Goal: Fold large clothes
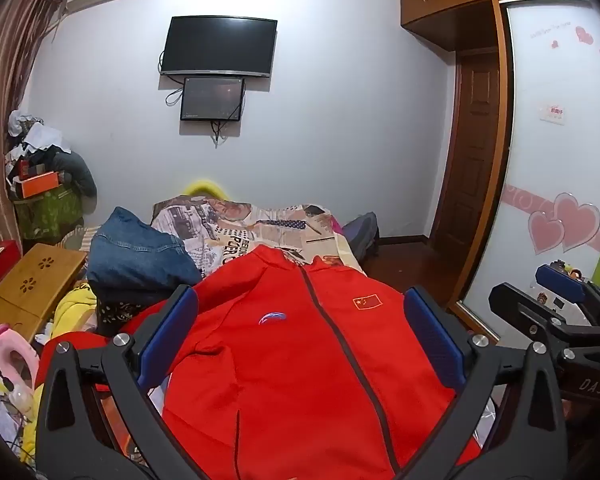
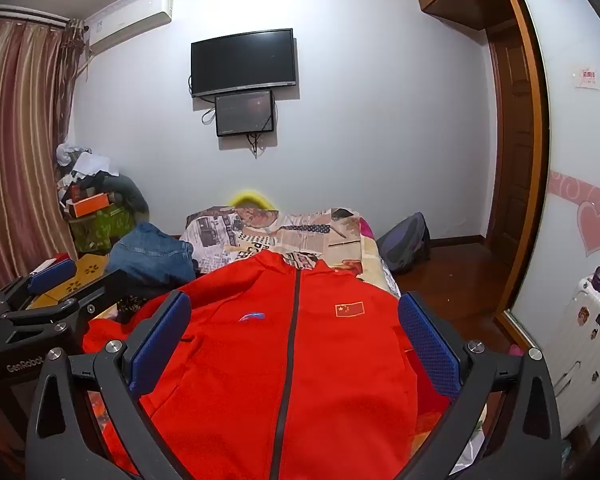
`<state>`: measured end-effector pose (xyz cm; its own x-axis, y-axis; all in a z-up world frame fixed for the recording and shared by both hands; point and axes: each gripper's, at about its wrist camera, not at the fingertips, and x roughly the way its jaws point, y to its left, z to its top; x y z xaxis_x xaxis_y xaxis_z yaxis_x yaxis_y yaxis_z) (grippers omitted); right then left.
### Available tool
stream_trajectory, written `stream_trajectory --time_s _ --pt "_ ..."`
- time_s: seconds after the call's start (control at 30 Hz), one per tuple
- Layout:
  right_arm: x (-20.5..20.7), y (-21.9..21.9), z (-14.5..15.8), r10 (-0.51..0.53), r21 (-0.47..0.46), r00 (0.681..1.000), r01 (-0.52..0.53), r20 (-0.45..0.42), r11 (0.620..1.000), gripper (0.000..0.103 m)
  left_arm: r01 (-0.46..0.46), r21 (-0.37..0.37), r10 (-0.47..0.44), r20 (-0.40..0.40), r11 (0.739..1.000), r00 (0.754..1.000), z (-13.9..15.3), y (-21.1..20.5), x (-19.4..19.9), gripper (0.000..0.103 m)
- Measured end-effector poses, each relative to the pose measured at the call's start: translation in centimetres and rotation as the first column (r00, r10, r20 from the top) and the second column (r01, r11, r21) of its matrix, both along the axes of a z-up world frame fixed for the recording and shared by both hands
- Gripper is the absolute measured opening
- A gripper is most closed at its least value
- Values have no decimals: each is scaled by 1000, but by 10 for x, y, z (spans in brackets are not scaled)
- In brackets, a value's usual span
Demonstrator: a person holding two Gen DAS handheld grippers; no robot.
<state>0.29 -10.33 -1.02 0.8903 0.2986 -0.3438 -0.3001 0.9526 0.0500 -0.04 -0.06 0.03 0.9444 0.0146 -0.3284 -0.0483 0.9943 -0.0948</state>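
A large red zip-up jacket (image 1: 300,360) lies flat, front up and zipped, on the bed, collar toward the far wall. It has a blue logo on one chest and a small flag on the other. It also fills the right wrist view (image 2: 284,360). My left gripper (image 1: 300,336) is open and empty, held above the jacket's lower half. My right gripper (image 2: 294,340) is open and empty, also above the jacket. The right gripper shows at the right edge of the left wrist view (image 1: 560,304), and the left gripper at the left edge of the right wrist view (image 2: 48,300).
A patterned quilt (image 1: 260,228) covers the far end of the bed. Folded jeans (image 1: 140,256) sit at the left. A wooden lap table (image 1: 32,284) and clutter lie left. A wardrobe with sliding doors (image 1: 560,140) stands right. A white suitcase (image 2: 580,344) is near right.
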Motion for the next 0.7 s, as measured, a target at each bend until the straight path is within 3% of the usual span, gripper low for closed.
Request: stream_trajectory --time_s 0.23,0.7 --pt "1 0 0 -2 1 1000 2 2 1000 103 -5 -42 5 -11 999 1000 -2 12 0 103" --pt "3 -1 -4 -1 -3 1000 1 -10 1000 103 -17 -33 16 -20 999 1000 -8 10 6 103"
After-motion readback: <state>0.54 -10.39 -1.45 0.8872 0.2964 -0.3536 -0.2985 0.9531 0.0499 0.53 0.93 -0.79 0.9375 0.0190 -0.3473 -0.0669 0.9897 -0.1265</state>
